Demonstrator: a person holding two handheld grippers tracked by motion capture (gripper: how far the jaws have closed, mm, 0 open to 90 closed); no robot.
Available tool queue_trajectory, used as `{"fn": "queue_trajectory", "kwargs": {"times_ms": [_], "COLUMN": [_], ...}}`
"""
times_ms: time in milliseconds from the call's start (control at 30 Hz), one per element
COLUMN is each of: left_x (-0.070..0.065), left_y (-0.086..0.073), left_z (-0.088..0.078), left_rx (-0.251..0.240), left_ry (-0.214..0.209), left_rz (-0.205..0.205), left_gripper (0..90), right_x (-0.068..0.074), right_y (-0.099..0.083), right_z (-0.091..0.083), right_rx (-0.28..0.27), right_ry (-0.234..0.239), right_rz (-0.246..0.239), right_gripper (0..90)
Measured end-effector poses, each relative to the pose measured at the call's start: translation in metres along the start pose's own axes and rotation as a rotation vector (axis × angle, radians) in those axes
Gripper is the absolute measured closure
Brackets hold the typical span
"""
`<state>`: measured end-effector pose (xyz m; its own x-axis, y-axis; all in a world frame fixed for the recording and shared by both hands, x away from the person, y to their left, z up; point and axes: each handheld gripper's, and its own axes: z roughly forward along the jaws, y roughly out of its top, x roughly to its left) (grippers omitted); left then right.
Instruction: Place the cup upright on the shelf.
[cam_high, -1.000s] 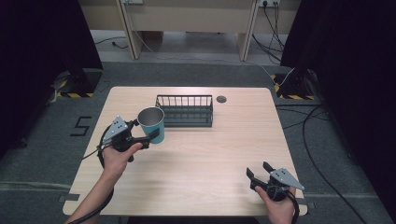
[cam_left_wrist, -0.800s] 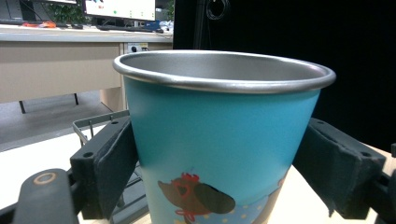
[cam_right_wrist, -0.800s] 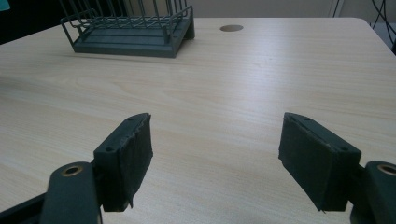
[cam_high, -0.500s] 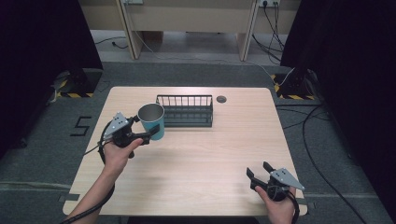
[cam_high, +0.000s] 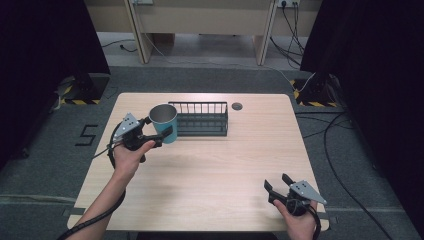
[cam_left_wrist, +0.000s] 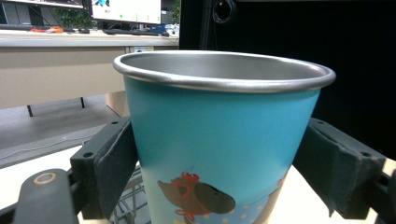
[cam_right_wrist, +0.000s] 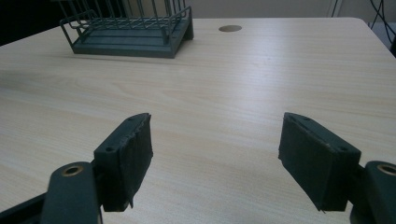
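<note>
An upright teal metal cup (cam_high: 163, 122) with a cartoon print (cam_left_wrist: 219, 154) sits between the jaws of my left gripper (cam_high: 160, 126), which is shut on its sides. In the left gripper view the pads (cam_left_wrist: 114, 170) press the cup wall from both sides. The cup is at the left end of a dark wire rack (cam_high: 202, 119); I cannot tell if it touches the table. My right gripper (cam_high: 275, 181) rests low at the table's front right, open with nothing between its jaws (cam_right_wrist: 215, 158).
The wire rack (cam_right_wrist: 130, 32) stands at the back middle of the wooden table (cam_high: 215, 170). A round cable hole (cam_high: 237, 106) lies just right of it. Cables run over the floor on the right.
My left gripper has carried the cup a little farther back, closer to the rack's left end. The right gripper has stayed still.
</note>
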<state>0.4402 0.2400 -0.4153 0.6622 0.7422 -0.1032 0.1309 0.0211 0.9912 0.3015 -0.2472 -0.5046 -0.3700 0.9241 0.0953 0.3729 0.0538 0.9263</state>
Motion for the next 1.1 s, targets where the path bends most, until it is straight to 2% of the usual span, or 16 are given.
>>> {"fn": "queue_trajectory", "kwargs": {"times_ms": [433,1100], "left_x": [0.004,0.010], "left_y": [0.004,0.005], "left_z": [0.013,0.031], "left_rx": [-0.001,0.020], "left_ry": [0.003,0.019], "left_rz": [-0.013,-0.008], "left_gripper": [15.1,15.1], "right_x": [-0.001,-0.001], "right_y": [-0.001,-0.001], "right_z": [-0.001,-0.001], "right_rx": [0.000,-0.001], "right_ry": [-0.002,0.002], "right_rz": [-0.004,-0.001], "right_gripper": [26.5,26.5]}}
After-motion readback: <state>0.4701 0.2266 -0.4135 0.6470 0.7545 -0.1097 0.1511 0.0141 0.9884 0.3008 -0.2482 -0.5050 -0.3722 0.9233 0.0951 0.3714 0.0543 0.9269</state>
